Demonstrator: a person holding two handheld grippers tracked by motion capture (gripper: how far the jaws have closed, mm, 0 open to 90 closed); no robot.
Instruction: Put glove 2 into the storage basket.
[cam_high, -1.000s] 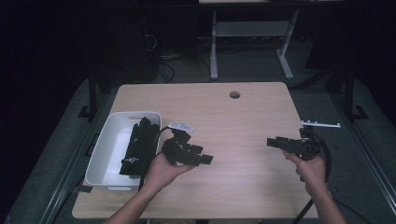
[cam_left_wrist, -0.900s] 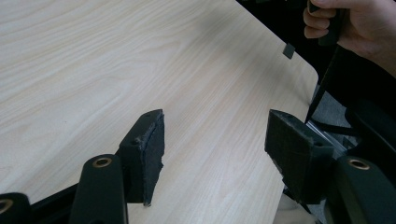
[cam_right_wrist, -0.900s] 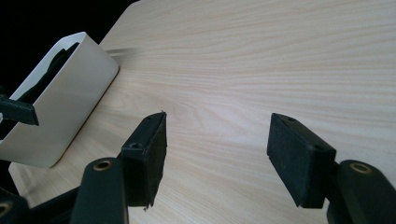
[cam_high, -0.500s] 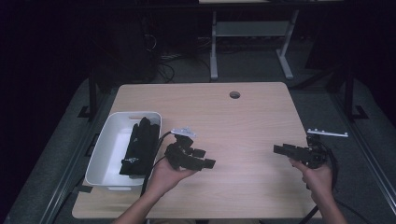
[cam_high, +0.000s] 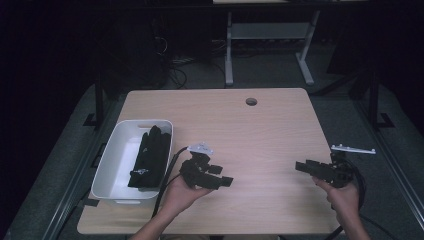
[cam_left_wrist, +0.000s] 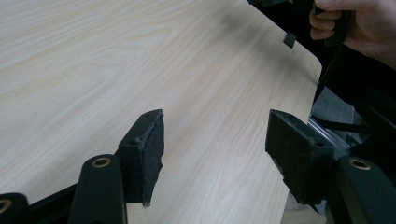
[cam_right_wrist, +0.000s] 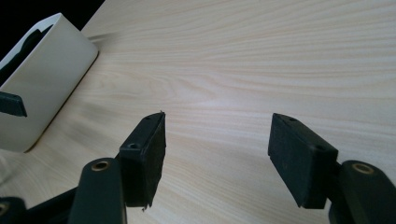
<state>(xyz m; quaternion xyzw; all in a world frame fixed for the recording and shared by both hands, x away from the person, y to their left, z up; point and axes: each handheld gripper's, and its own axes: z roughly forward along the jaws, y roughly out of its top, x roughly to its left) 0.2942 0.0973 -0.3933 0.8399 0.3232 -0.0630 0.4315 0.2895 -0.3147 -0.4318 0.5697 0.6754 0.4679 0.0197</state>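
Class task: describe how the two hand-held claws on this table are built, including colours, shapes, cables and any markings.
Both the left claw and the right claw are black, each with two blocky, foam-faced jaws on arms with brass-coloured rivets. A grey three-cornered plate tops the left one, and a black cable trails from it. No markings are legible. The forearms look bare.

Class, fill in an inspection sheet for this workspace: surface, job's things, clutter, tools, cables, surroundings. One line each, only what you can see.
Surface: light wooden table, round hole near the far edge.
Job's things: white bin at the table's left edge, with a black fabric item lying inside.
Clutter: nothing seen on the tabletop.
Tools: left tool open, nothing between its pads; right tool open, nothing between its pads; both over bare wood, pointing toward each other.
Cables: black cable trails from the left tool beside the bin.
Surroundings: dark room, white desk frame behind, dark floor.
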